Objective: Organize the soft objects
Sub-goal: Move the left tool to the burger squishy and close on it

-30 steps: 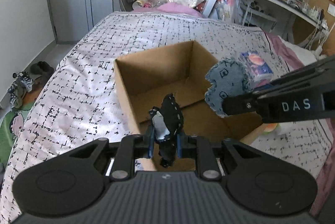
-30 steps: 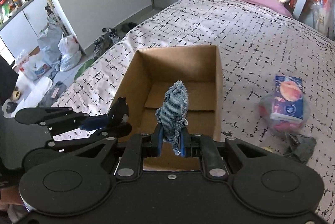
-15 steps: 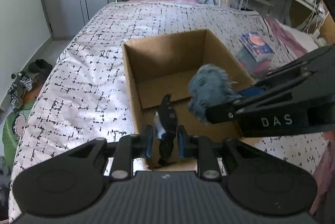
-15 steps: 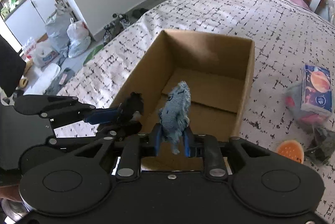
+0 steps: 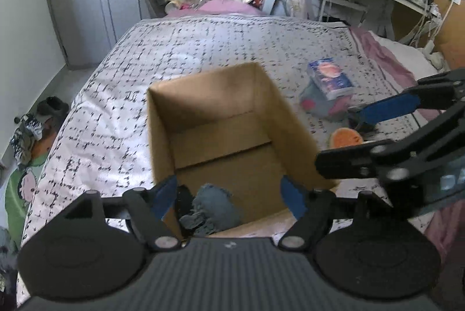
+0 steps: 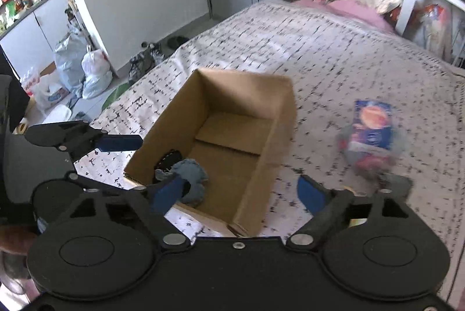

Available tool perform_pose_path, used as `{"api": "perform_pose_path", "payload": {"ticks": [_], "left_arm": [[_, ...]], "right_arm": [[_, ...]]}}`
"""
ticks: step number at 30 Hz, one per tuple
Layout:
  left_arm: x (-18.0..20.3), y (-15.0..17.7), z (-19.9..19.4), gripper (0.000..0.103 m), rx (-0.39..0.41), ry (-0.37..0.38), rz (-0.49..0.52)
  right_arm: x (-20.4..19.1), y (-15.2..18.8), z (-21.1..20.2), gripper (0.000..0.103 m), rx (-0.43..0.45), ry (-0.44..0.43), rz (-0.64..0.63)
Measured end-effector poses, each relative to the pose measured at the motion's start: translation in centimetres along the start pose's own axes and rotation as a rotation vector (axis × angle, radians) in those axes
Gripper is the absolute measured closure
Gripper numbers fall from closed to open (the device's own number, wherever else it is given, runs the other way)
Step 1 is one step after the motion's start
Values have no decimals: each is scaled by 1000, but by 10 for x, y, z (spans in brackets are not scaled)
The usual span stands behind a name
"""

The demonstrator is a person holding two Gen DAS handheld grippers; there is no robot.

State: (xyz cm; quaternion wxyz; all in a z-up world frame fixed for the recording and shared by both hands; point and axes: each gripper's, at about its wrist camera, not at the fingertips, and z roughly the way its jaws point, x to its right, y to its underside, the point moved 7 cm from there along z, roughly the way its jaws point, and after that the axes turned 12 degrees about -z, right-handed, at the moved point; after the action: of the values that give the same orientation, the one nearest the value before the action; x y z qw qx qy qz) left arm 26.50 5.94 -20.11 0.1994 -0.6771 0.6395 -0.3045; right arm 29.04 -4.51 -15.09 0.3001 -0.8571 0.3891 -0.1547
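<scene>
Both pairs of fingers (image 5: 162, 196) (image 6: 312, 194) I'm holding spread apart and empty above the brown cardboard box (image 5: 279, 110), where the frayed denim-blue soft piece (image 5: 215, 207) and black soft piece (image 6: 167, 159) lie.

Bright daylight from the blown-out far window; motion blur; fisheye-bent edges.

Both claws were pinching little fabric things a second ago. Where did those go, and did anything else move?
Both let go. The left gripper and right gripper now stand wide open, and the black piece and blue denim piece lie together in the near corner of the cardboard box. The box and the pile with the tissue pack stayed on the bed.
</scene>
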Motion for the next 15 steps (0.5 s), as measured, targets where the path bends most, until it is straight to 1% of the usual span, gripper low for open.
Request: {"api": "perform_pose_path", "payload": {"ticks": [1,4,6,10,15], "left_arm": [[4,-1,-2,26,7,-2,7],[13,-3,-5,26,32,-14,18],[17,-5,-5,26,44,-29,25],[28,-8,-8,26,58,-62,49],[47,-11,-13,26,74,-55,81]], "right_arm": [[3,3,-3,9,2,7,0],[10,12,-11,8,-7,36,-7],[13,19,-17,7,-16,38,-1],[22,30,-31,1,-1,55,6],[38,47,-42,0,1,82,35]]}}
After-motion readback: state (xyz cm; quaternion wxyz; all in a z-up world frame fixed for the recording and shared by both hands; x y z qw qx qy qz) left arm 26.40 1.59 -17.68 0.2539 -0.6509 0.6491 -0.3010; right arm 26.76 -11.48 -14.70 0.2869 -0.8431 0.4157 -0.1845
